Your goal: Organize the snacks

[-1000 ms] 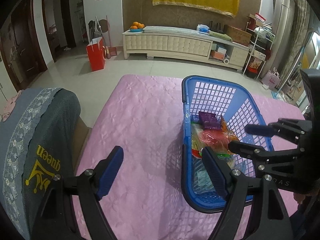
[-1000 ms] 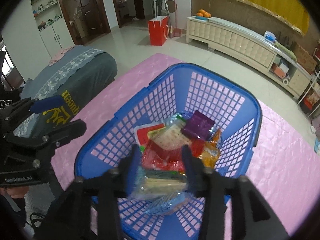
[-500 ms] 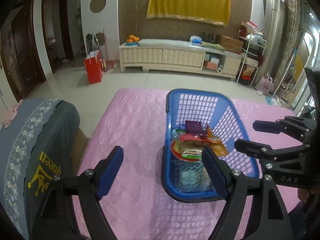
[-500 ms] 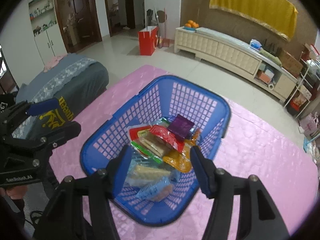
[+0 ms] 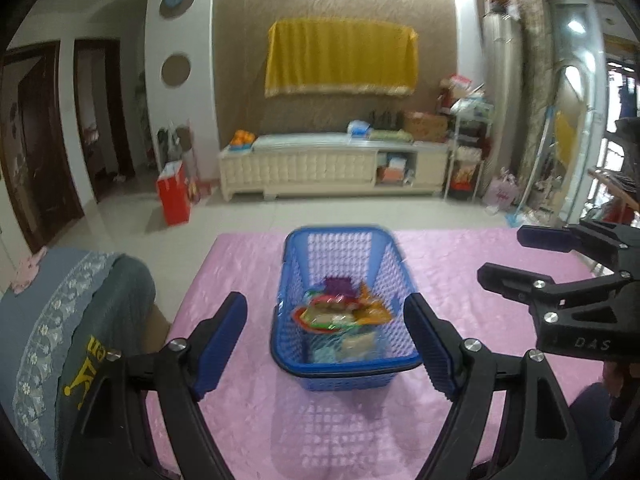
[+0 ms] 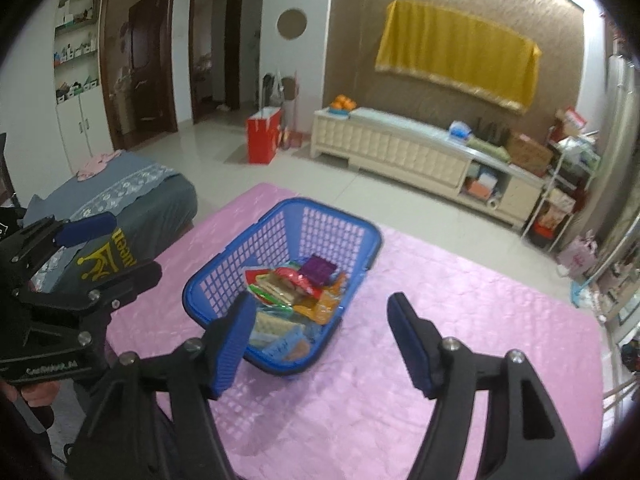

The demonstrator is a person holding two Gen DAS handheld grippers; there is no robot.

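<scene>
Snacks (image 6: 294,292) lay heaped in the blue basket (image 6: 352,236) mid-tabletop (image 6: 460,320); left gripper (image 5: 325,336) spread empty, right gripper (image 6: 320,338) opening empty. A careless reach could tip the light basket.

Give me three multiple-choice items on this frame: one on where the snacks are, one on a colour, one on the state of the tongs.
1. Where are the snack packets?
A. scattered on the floor
B. inside the basket
C. on the long cabinet

2. What colour is the cloth under the basket?
A. pink
B. green
C. white

3. What do the left tongs and right tongs hold?
A. a packet each
B. the basket's rim
C. nothing

Answers: 1 B, the packets lie heaped within the blue mesh walls. 2 A, pink fabric spreads all round the basket. 3 C, both pairs stand apart with nothing between the pads, the right ones opening further.
</scene>
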